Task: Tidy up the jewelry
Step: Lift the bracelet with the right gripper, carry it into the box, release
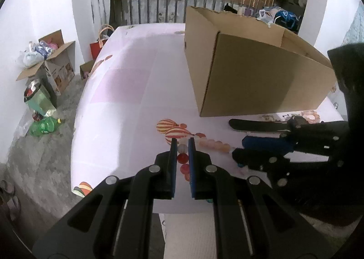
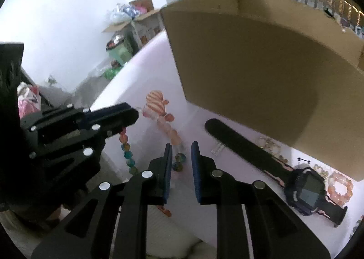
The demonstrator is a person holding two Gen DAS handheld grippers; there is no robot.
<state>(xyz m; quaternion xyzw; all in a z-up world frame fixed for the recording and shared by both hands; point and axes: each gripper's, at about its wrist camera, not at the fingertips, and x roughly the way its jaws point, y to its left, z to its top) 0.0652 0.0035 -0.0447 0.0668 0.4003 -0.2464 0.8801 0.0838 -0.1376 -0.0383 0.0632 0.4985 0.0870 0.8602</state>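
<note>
Two hand-held grippers worked one bead strand (image 2: 167, 128) lying on our pink desk (image 1: 127, 90) before the cardboard box (image 1: 254, 70). Our left hand-held gripper (image 1: 182, 145) pinched it; our right hand-held gripper (image 2: 181, 148), slightly parted, straddled its far end ungripped. Next, we judged, lifting it boxward. Cluttered floor (image 1: 41, 152) lay beyond.

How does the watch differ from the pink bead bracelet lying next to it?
The watch is dark, the bracelet pale pink. The watch has a square screen and flat strap laid straight; the bracelet is round beads in a ring. Both lie on the tablecloth by the cardboard box.
</note>
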